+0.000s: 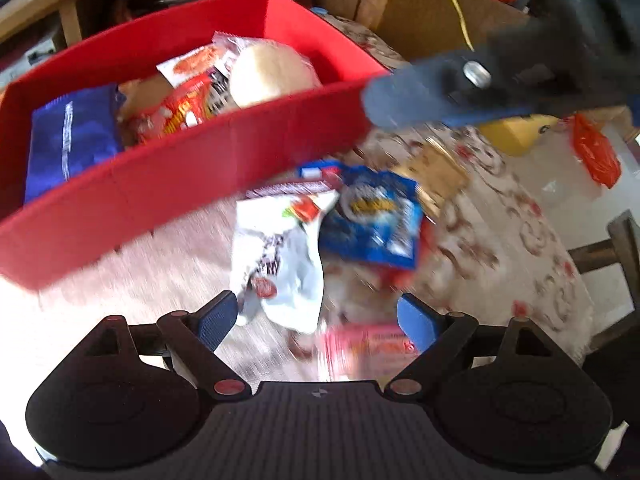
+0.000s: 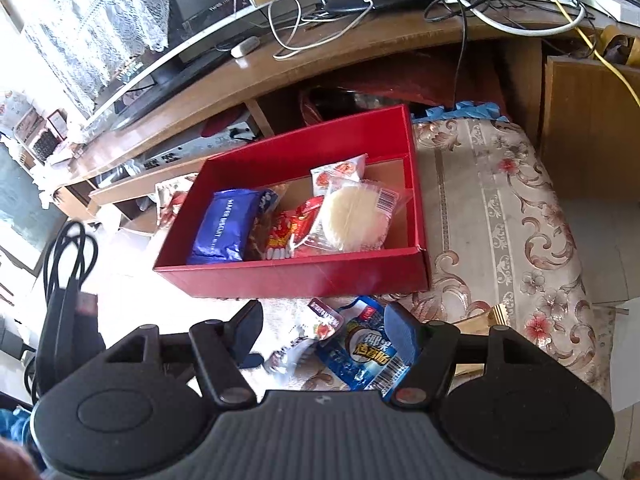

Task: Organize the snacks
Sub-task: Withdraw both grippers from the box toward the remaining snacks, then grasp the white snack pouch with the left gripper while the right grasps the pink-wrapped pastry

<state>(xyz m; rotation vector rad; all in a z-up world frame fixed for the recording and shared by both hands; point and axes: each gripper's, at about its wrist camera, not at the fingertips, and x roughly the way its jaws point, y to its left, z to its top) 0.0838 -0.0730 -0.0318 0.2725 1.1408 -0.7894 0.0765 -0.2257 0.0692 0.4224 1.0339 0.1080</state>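
Right wrist view: the red box (image 2: 304,276) sits on the floral cloth (image 2: 500,208), snacks inside — loose packets (image 2: 360,344) lie just before its near wall. Right gripper (image 2: 324,330) and left gripper (image 1: 316,320) both hang spread, nothing pinched.

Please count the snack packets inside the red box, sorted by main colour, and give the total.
In the red box, as far as visible:
Dark blue packet: 1
Red packet: 1
White and orange packet: 1
Clear packet with a pale round cake: 1
Total: 4
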